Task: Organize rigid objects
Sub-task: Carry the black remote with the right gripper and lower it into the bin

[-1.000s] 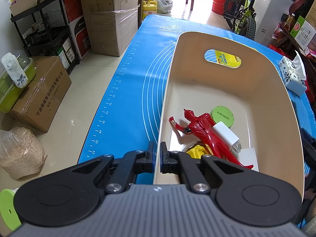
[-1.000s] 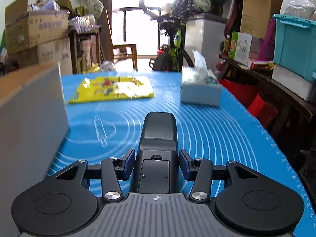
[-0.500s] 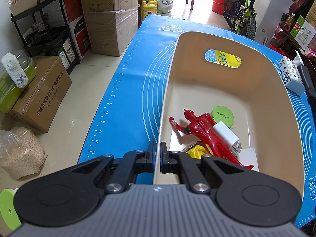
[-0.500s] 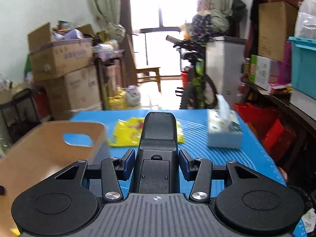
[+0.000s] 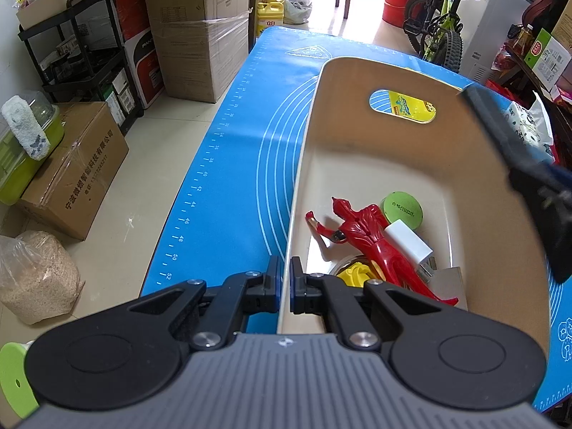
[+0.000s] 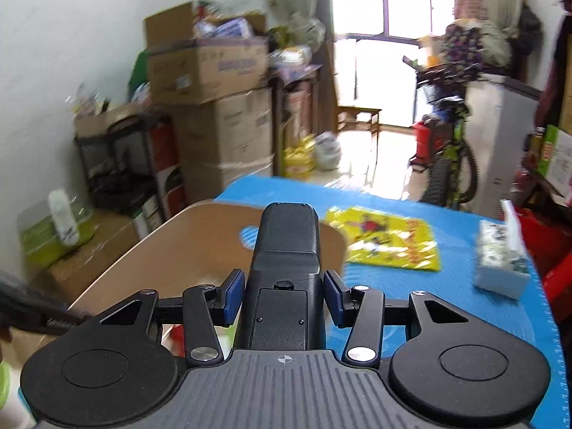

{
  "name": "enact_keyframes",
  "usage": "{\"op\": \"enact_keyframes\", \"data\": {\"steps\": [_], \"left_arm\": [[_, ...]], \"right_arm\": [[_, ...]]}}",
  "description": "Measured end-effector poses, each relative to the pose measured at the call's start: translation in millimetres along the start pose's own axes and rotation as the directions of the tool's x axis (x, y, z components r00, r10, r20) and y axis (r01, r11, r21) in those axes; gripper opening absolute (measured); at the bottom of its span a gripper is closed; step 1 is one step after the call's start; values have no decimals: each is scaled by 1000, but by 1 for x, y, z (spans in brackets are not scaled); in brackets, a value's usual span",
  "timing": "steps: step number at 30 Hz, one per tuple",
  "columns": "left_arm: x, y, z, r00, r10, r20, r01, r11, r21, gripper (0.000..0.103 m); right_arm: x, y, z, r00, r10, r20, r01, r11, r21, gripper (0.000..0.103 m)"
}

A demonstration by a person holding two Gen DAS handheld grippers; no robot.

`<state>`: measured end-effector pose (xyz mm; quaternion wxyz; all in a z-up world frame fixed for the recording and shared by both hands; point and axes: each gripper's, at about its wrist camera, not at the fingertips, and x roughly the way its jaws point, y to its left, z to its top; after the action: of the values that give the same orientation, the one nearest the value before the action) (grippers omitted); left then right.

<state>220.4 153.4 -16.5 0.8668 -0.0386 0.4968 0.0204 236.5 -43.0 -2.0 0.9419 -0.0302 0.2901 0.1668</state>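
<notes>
Cluttered storage room all around: stacked cardboard boxes, a black shelf rack, a kid's green bicycle (image 5: 443, 25) by the window, and a worktop covered by one blue silicone mat (image 5: 228, 164).

One beige bin (image 5: 357, 143) sits on the mat, with an oval handle hole in its far wall. Left tongs (image 5: 282, 282) are pinched right down on the bin's near-left rim, one pad outside the wall and one inside.

Inside the bin I count five-ish things, all bunched at the near end: one red action figure (image 5: 361, 232) lying across the pile, one green round lid (image 5: 402, 210) behind it, one white block (image 5: 409, 245) touching the figure, one yellow piece (image 5: 357, 273) half hidden under it, plus a pale flat card (image 5: 447, 282) by the right wall.

Right tongs (image 6: 284, 298) are clamped on one black remote-shaped device (image 6: 286, 250), gripped by its sides, sticking out forward over the bin. From the left camera it's the dark blurry bar (image 5: 500, 136) crossing the bin's right rim.

Beyond the bin: one yellow printed bag (image 6: 389, 237) flat on the mat, and one tissue pack (image 6: 502, 259) near the right edge, well apart from each other.
</notes>
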Motion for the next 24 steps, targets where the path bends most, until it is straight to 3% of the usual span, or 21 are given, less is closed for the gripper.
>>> {"op": "enact_keyframes", "data": {"steps": [10, 17, 22, 24], "left_arm": [[0, 0, 1, 1000, 2, 0, -2, 1000, 2, 5], [0, 0, 1, 1000, 3, 0, -3, 1000, 3, 5], [0, -1, 1, 1000, 9, 1, -9, 1000, 4, 5], [-1, -1, 1, 1000, 10, 4, -10, 1000, 8, 5]], "right_arm": [[31, 43, -12, 981, 48, -187, -64, 995, -82, 53], [49, 49, -21, 949, 40, -313, -82, 989, -122, 53], [53, 47, -20, 936, 39, -349, -85, 989, -117, 55], [48, 45, -19, 941, 54, -333, -91, 991, -98, 60]]}}
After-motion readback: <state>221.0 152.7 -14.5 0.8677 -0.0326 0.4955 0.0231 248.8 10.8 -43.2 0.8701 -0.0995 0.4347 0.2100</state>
